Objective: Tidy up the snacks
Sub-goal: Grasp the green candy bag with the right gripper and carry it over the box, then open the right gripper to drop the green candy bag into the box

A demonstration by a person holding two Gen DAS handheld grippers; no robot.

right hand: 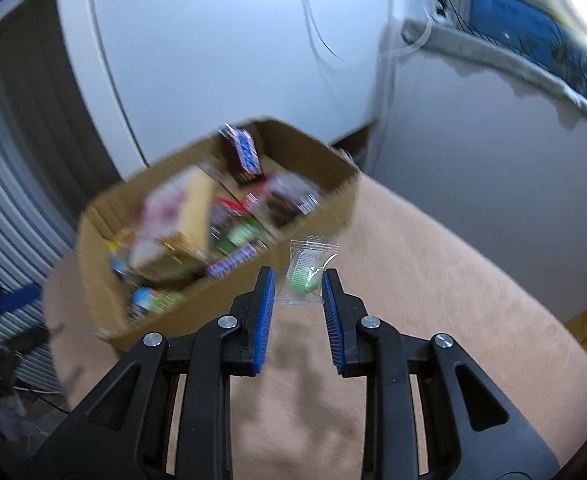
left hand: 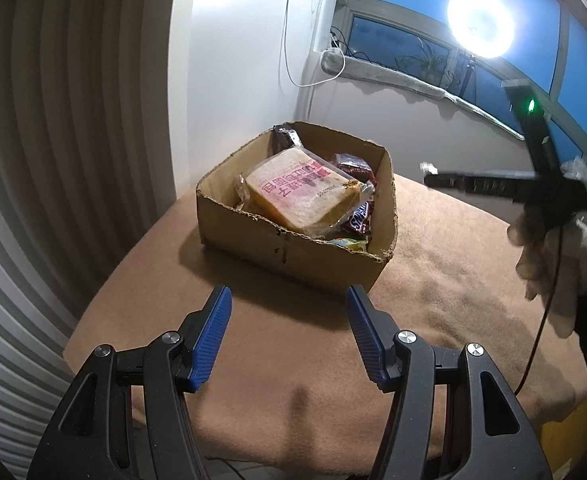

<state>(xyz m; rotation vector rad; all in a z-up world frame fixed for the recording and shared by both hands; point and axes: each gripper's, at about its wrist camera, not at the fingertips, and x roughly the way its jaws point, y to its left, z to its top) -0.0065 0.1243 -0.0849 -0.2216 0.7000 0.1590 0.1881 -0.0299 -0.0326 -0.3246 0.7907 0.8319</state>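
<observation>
A cardboard box (left hand: 317,256) stands on the brown blanket, holding a wrapped slice of bread (left hand: 301,190), chocolate bars (left hand: 359,218) and other snacks. My left gripper (left hand: 287,300) is open and empty, low in front of the box. In the right wrist view the box (right hand: 105,216) is blurred, at left of centre. My right gripper (right hand: 298,280) is partly open around a small clear packet with a green candy (right hand: 305,276); the packet touches the right finger and I cannot tell whether it is gripped. The right gripper also shows in the left wrist view (left hand: 427,170), raised to the right of the box.
The brown blanket (left hand: 433,312) covers the table. A white wall and ribbed panel (left hand: 53,120) stand behind and left. A window sill (left hand: 393,74) with cables and a bright ring lamp (left hand: 480,22) is at the back right. A gloved hand (left hand: 553,256) holds the right gripper.
</observation>
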